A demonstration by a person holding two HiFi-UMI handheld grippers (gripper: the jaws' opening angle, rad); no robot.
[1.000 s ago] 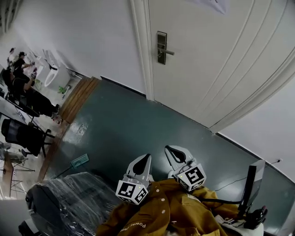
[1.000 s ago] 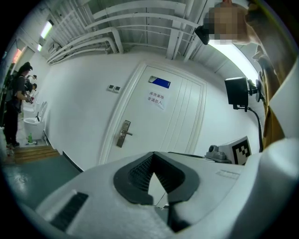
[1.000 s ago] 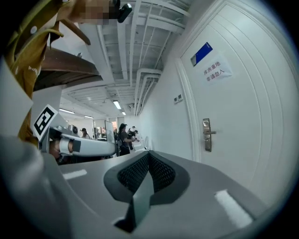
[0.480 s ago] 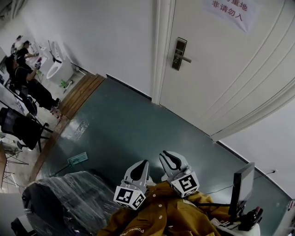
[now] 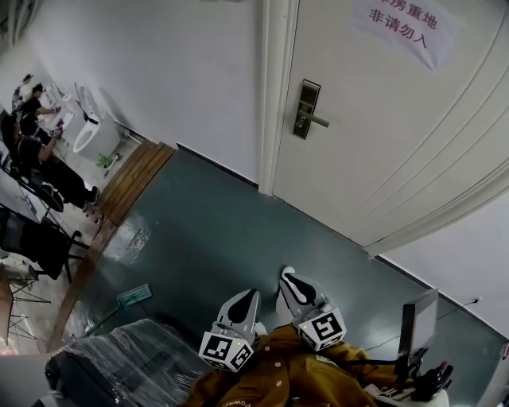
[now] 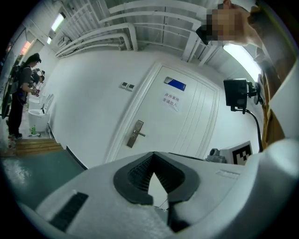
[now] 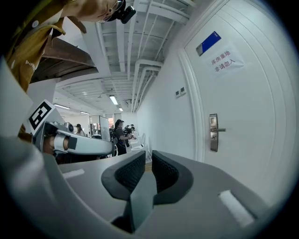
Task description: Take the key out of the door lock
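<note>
White walls [image 5: 159,71], dark green floor [image 5: 223,230], wooden step [image 5: 135,179], exposed ceiling pipes [image 6: 117,35]

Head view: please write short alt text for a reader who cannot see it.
A closed white door with a metal lever handle and a paper notice stands beyond a dark green floor. At the bottom edge, the left gripper and the right gripper point toward it, far from the handle. Any key is too small to see.

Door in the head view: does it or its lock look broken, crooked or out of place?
Nothing stands out. The door is shut, the lock plate sits straight beside its edge with the lever handle intact, and the paper notice lies flat. Any key is too small to make out.
</note>
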